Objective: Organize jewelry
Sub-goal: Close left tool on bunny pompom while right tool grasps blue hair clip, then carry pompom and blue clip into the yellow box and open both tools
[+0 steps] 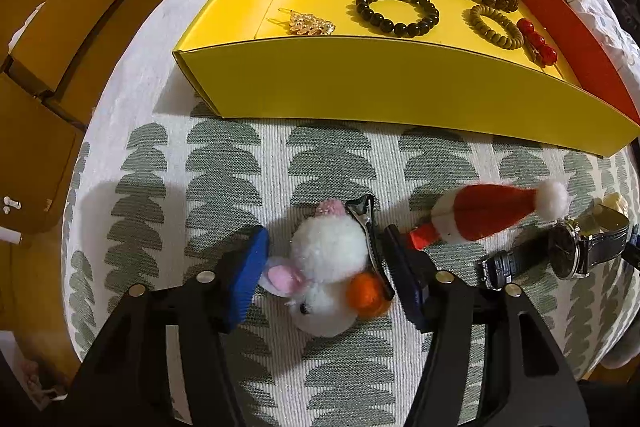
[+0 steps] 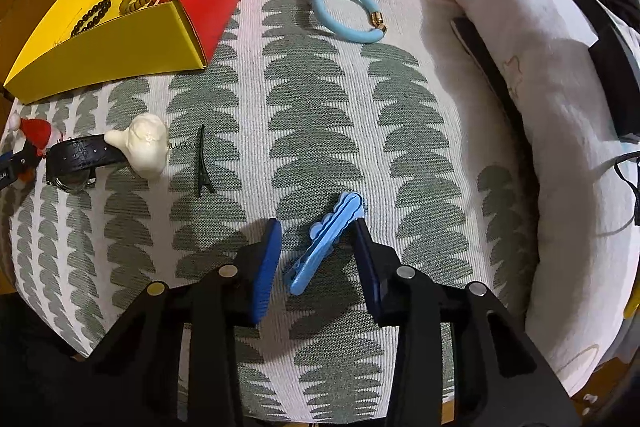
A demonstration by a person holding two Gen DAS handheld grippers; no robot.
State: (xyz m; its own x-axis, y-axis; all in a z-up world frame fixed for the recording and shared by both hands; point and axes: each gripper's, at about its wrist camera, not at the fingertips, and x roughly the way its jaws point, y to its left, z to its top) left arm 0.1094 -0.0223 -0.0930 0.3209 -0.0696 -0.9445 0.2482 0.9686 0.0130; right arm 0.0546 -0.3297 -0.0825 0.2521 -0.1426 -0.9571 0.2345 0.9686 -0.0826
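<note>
A white plush bunny hair clip (image 1: 328, 267) with pink ears, an orange pompom and a metal clip lies on the patterned cloth. My left gripper (image 1: 326, 243) straddles it; the blue left pad (image 1: 250, 275) touches an ear and the right pad (image 1: 404, 279) meets the metal clip. A light blue hair clip (image 2: 324, 247) lies slanted between the fingers of my right gripper (image 2: 318, 227). Its upper end touches the right pad (image 2: 366, 259), and a narrow gap shows at the left pad (image 2: 266, 267). The yellow box (image 1: 400, 87) holds several bracelets and clips.
A Santa-hat clip (image 1: 492, 211) and a black wristwatch (image 1: 568, 251) lie right of the bunny. A cream claw clip (image 2: 144, 145), a thin dark clip (image 2: 202, 163) and a light blue bangle (image 2: 344, 11) rest on the cloth. Bedding (image 2: 520, 75) is piled at right.
</note>
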